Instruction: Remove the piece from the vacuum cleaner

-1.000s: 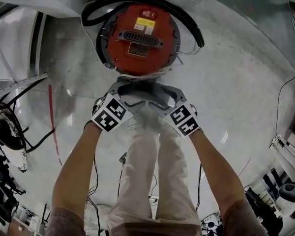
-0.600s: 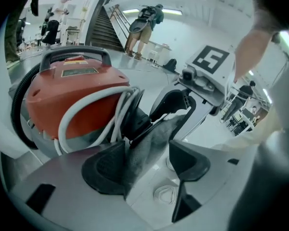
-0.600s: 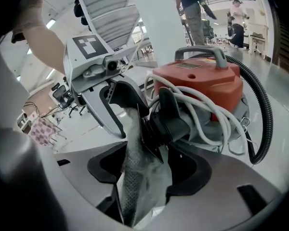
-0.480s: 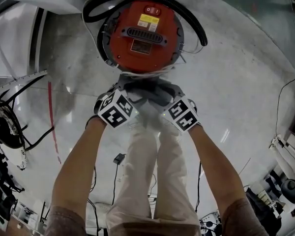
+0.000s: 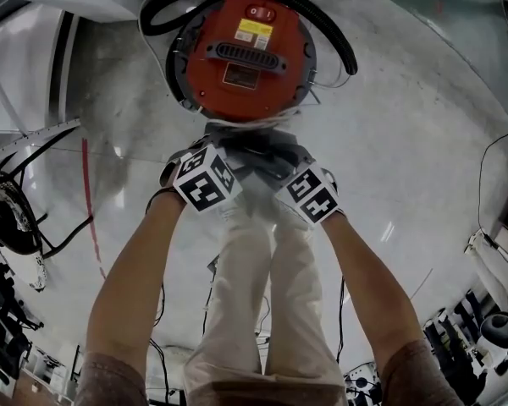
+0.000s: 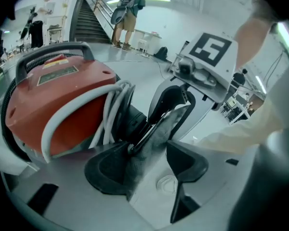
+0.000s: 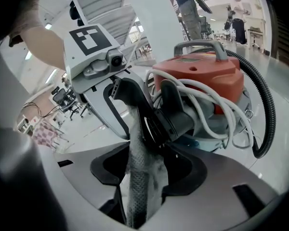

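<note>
Count by kind:
- Red vacuum cleaner (image 5: 241, 57): one, upper centre of the head view.
- Black hose (image 5: 337, 45): one, looped round it.
- White cable bundle (image 7: 216, 105): one.
- Grey fabric piece (image 7: 137, 177): one.
- Grippers: two, the left gripper (image 6: 144, 150) and the right gripper (image 7: 151, 158).
- Forearms (image 5: 135, 286): two, lower half.
- People (image 7: 185, 4): two, top edge of the right gripper view.

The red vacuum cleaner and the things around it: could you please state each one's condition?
Red round vacuum cleaner: upright on floor.
Black ribbed hose: looped round it.
Grey fabric dust bag: still attached.
Left gripper: fingers just closing, bag between, not clamped.
Right gripper: fingers just closing, pinching bag.
</note>
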Available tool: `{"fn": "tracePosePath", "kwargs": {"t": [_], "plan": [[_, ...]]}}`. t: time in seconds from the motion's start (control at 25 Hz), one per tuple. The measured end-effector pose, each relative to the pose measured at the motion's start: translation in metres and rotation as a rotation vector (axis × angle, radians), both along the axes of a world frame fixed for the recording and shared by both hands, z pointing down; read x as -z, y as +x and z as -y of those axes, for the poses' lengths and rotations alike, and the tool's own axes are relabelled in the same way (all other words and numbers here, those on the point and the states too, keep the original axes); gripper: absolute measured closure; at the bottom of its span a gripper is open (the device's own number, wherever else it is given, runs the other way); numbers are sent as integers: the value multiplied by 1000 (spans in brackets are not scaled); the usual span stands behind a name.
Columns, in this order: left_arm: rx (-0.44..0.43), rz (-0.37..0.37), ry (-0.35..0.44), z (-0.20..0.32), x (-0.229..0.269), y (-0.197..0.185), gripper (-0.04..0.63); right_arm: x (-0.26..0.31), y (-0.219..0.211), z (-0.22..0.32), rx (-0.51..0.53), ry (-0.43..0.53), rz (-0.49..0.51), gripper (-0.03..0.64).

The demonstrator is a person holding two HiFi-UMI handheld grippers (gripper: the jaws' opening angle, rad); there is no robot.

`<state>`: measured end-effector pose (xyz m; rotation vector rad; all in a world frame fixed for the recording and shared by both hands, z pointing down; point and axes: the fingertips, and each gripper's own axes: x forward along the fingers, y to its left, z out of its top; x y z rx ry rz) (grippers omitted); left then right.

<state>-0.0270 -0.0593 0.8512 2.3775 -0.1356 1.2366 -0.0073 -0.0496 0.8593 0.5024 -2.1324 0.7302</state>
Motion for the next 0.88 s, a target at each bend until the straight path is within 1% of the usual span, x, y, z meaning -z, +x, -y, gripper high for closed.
{"fn": "tracePosePath", "kwargs": {"t": [0.2, 0.28, 0.32, 0.52, 0.72, 0.88], "plan": [[50, 9, -56, -6, -3, 0, 357, 1, 2, -4, -10, -20, -9, 428], [78, 12, -78, -9, -4, -2, 386, 0, 1, -5, -28, -31, -8, 443], [96, 11, -81, -10, -5, -3, 390, 0, 1, -6, -42, -38, -7, 448], [199, 2, -81, -12, -4, -1, 410, 2, 6, -8, -130, -56, 7, 480], [239, 9, -79, -15, -3, -9, 448, 1, 3, -10, -156, -52, 4, 499], [254, 29, -33, -14, 2, -11, 474, 4, 4, -8, -165, -38, -5, 503]]}}
